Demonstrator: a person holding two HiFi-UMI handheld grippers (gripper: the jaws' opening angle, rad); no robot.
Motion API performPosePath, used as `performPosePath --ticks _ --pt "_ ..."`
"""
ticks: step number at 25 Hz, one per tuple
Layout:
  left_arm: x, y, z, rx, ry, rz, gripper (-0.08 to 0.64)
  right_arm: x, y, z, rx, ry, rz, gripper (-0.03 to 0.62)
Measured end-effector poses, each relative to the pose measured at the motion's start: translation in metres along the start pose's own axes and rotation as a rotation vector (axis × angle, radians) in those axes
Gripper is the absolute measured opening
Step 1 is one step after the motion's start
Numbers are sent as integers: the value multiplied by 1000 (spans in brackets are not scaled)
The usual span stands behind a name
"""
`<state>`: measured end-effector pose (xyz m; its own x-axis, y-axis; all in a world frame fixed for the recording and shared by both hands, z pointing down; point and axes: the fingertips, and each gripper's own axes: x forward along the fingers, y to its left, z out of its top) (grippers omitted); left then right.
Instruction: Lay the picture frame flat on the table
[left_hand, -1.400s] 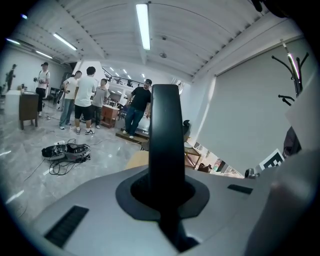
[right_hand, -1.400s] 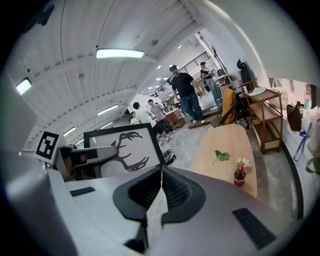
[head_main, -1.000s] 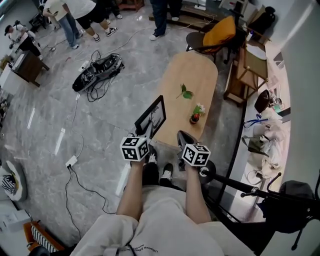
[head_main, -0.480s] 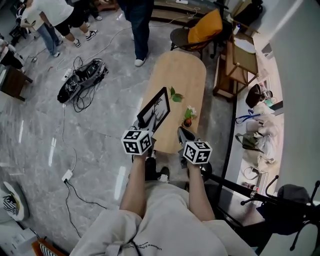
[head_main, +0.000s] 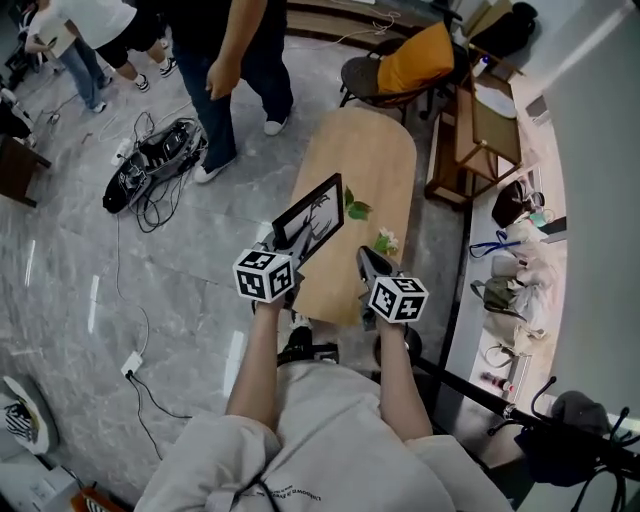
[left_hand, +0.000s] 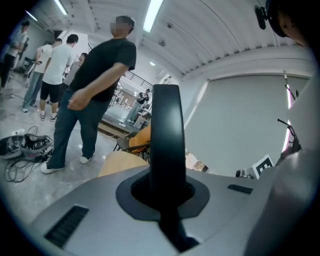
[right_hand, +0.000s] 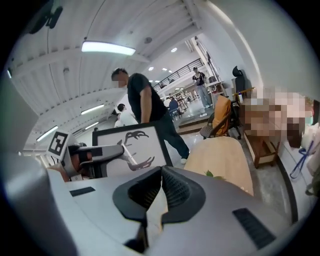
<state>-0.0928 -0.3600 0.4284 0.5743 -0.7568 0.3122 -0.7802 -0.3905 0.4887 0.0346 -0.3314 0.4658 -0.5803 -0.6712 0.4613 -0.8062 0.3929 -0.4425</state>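
The picture frame (head_main: 312, 213) has a black border and a white print with dark strokes. It stands tilted on its edge at the near left side of the wooden table (head_main: 385, 165). My left gripper (head_main: 282, 245) is shut on its near edge, and in the left gripper view that edge shows as a black bar (left_hand: 166, 145) between the jaws. My right gripper (head_main: 368, 263) hovers over the table's near right end, shut and holding nothing. The right gripper view shows the frame (right_hand: 134, 144) with the left gripper (right_hand: 107, 152) on it.
A green leafy sprig (head_main: 356, 209) and a small vase of flowers (head_main: 384, 241) lie on the table beyond the frame. A person in dark clothes (head_main: 232, 70) stands at the table's far left. Cables and a bag (head_main: 155, 160) lie on the floor, and chairs (head_main: 410, 65) stand at the far end.
The person in dark clothes has walked closer along the table's left side. The frame and both grippers sit slightly further forward over the table; the left gripper's hold looks the same.
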Motion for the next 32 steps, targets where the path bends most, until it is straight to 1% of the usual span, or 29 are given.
performPosePath --ticks 2,4,6,10,12,13,15,18,21,25,28,30,32 --pt "6 19 -1 -10 25 -24 28 14 1 6 12 -9 6 34" --pt "8 40 -12 -28 53 -40 28 24 -2 -1 -17 14 -19 34" --pt "7 61 -32 -57 79 -53 28 33 -6 -17 -28 41 -44 34" --pt "19 110 -77 -130 145 -38 28 53 -20 -58 32 80 -74 34" --pt "23 123 -102 -170 193 -32 28 54 -27 -85 55 110 -85 34" --pt "23 126 -114 -196 214 -37 28 55 -28 -97 56 125 -86 34" --pt "23 128 -134 -248 249 -57 28 57 -33 -113 19 155 -81 34" --pt "31 132 -163 -302 309 -97 28 65 -46 -119 -36 179 -70 34" --pt "41 133 -191 -371 351 -123 28 70 -63 -122 -40 185 -70 34" --pt "61 130 -226 -414 390 -106 28 77 -88 -135 1 166 -90 34" --pt "79 127 -251 -452 417 -127 28 85 -106 -151 52 126 -111 34" --pt "91 127 -269 -514 417 -152 28 91 -121 -172 122 148 -131 34" --pt "100 133 -292 -587 425 -160 28 98 -133 -198 180 210 -139 34"
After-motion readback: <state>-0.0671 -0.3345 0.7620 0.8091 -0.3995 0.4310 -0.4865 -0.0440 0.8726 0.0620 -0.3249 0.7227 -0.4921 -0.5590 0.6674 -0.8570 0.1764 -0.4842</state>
